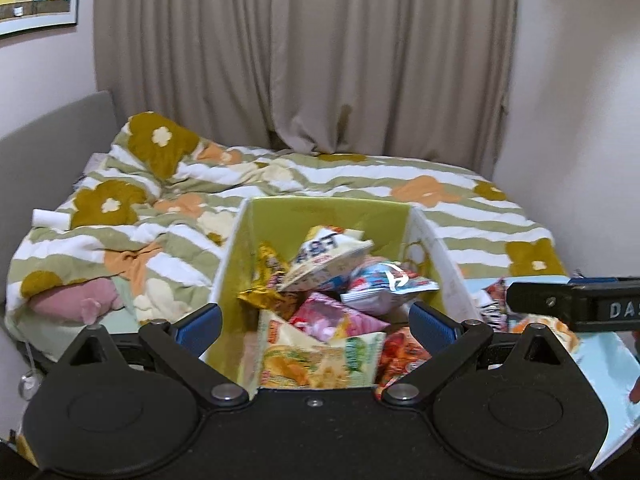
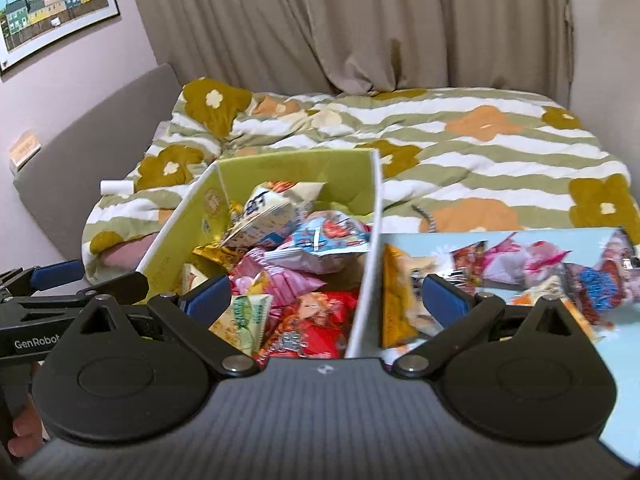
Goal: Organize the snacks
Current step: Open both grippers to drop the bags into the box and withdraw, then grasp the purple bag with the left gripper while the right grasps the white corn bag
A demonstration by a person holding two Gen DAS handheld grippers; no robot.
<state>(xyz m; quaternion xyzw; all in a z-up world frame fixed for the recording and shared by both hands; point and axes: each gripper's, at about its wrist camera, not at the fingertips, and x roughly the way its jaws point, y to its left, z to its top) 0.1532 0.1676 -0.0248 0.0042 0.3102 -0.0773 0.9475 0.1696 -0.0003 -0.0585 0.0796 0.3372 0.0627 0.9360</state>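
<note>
Beige curtains [image 1: 304, 52] hang behind a bed [image 1: 460, 196] with a flowered quilt. At its near edge stands a green box [image 1: 328, 216] heaped with snack packets [image 1: 352, 280]; at the box's three o'clock more packets [image 2: 532, 268] lie on a pale blue table [image 2: 624, 344]. Left tool [image 1: 316, 322] and right tool [image 2: 326, 298] both hang spread wide over the box's near end, pinching nothing.

Two black handheld grippers with blue pads

The left gripper [image 1: 316, 322] and right gripper [image 2: 326, 294] share one build: matte black bodies with round discs at each side, angled black link arms pinned by silver screws, triangular cut-outs, and blue fingers [image 1: 199, 327]. The right one's body has a ribbed grey top. White lettering "GenRobot" marks the left gripper's side in the right wrist view.
</note>
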